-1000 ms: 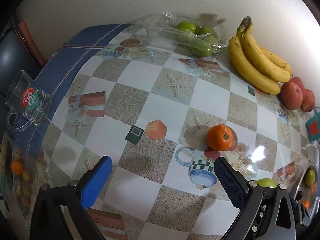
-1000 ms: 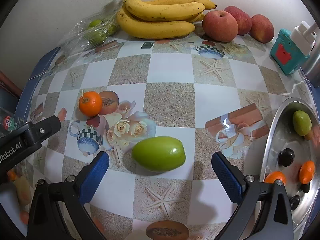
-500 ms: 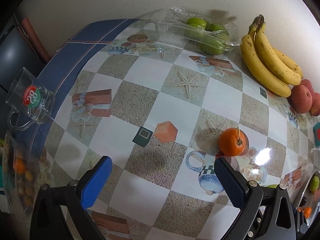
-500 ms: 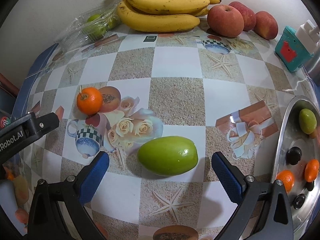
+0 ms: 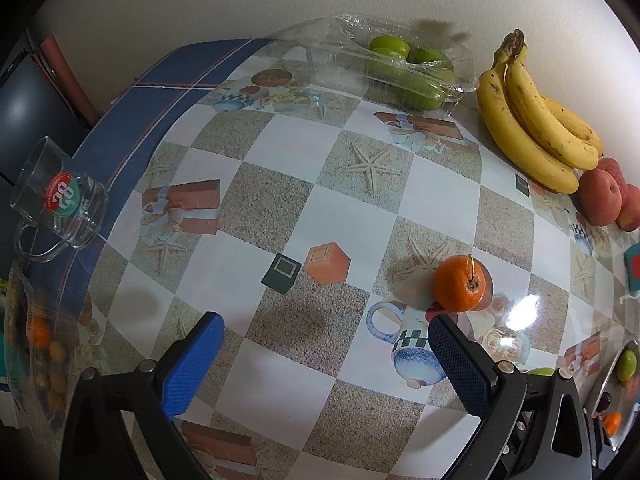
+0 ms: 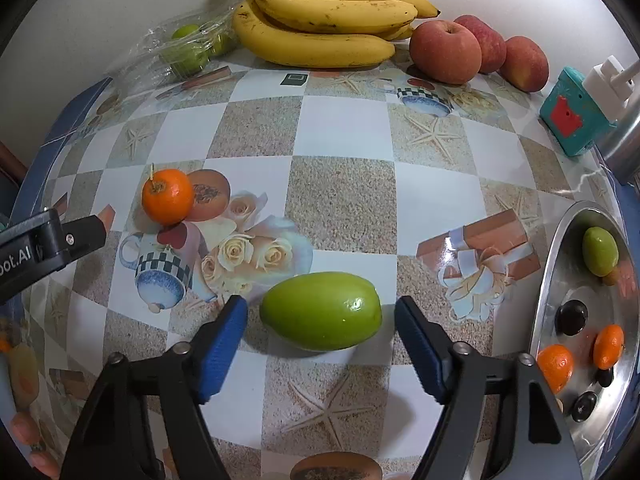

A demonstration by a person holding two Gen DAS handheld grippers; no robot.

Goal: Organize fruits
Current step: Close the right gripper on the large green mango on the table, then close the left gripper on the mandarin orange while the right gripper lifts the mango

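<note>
A large green fruit [image 6: 321, 311] lies on the patterned tablecloth between the blue pads of my right gripper [image 6: 322, 312]. The jaws are closing around it, with a small gap left on each side. An orange tangerine [image 6: 167, 196] sits further left; in the left wrist view this tangerine [image 5: 460, 288] lies just beyond the right finger of my left gripper [image 5: 324, 336], which stands open over bare cloth. A metal bowl [image 6: 560, 248] at the right edge holds a small green fruit [image 6: 599, 251], tangerines [image 6: 555, 366] and dark fruits.
Bananas [image 6: 320, 28] and red apples [image 6: 446, 51] line the wall at the back. A clear plastic box of green fruits [image 5: 404, 68] stands beside them. A teal box [image 6: 574, 114] is at the right, a glass mug [image 5: 60, 202] on the blue cloth edge at the left.
My right gripper's fingers have come in from wide open to close beside the green fruit, which now lies between them. The left gripper's view shifted slightly; its jaws stay wide.
</note>
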